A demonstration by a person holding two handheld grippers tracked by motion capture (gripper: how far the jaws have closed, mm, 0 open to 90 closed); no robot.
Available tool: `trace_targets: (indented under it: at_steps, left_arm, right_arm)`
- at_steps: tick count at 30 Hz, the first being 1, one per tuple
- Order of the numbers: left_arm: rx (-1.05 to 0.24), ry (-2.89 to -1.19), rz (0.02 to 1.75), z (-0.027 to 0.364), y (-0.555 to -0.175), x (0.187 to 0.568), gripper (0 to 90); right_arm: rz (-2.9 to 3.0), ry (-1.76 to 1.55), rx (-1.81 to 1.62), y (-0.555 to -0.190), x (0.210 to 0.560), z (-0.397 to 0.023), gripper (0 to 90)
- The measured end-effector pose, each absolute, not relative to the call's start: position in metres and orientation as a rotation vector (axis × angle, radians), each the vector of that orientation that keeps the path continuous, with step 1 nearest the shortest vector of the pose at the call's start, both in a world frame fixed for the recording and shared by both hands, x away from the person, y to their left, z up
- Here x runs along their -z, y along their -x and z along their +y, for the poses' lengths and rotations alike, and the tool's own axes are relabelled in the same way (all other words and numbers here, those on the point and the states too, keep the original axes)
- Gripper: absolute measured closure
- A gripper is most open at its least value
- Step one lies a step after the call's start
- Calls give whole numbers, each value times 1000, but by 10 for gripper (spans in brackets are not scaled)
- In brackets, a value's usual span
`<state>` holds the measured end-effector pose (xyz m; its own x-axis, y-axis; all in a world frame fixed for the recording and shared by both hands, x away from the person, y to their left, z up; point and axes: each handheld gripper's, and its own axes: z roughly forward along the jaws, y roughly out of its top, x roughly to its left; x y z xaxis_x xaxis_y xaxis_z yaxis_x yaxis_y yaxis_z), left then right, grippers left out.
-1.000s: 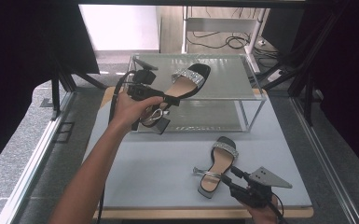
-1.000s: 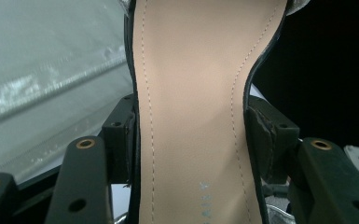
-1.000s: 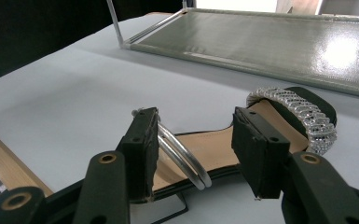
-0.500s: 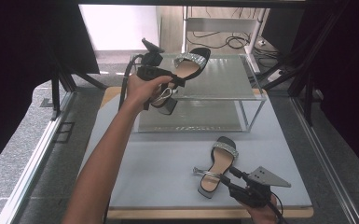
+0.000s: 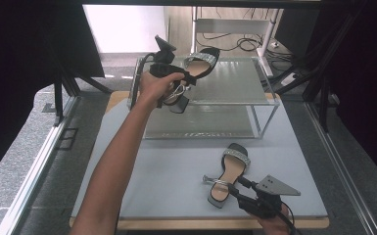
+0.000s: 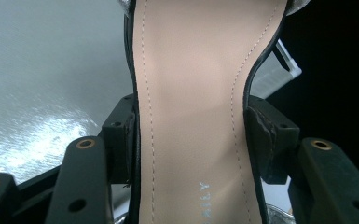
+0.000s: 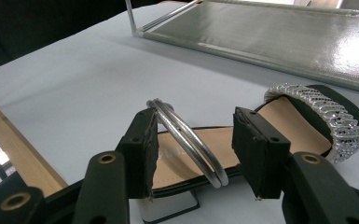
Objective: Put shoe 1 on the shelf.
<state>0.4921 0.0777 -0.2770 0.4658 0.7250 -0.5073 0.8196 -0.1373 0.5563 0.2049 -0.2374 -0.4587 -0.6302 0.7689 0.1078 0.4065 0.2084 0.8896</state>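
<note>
A person's left gripper (image 5: pixel 188 78) holds a black sandal (image 5: pixel 196 68) above the front left part of a clear two-tier shelf's (image 5: pixel 254 90) top deck, its jaws clamped on both edges of the tan insole at the waist. The toe end, with its glittering silver band, reaches in over the deck, while the block heel and thin silver ankle strap hang at the shelf's front edge beside the hand. To the right of the sandal the glassy top deck lies bare out to its far right corner. The lower deck beneath it is bare as well.

The second sandal (image 5: pixel 227 171) lies flat on the grey mat (image 5: pixel 166 171) near the table's front edge, toe pointing toward the shelf, well apart from it. The right gripper (image 5: pixel 237 188) sits at its heel, jaws parted to either side of the looped silver strap (image 7: pixel 186 140); the left pad touches the strap and the right pad stands clear of it. Open mat stretches to the left of this sandal, and a strip of wood (image 5: pixel 176 224) shows along the mat's near edge
</note>
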Motion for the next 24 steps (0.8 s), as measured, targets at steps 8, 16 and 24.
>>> trace_targets:
  at_steps: [8, 16, 24]
  left_arm:
    - [114, -1869, 1366, 80, -514, 273, 430]
    - [79, -1871, 1430, 74, -536, 277, 429]
    - [80, -1821, 1574, 70, -558, 293, 429]
  right_arm:
    - [2089, -1120, -1399, -206, 458, -241, 510]
    - [2081, -1136, -1381, -206, 457, -241, 505]
    - [2063, -1139, -1383, -202, 454, -242, 505]
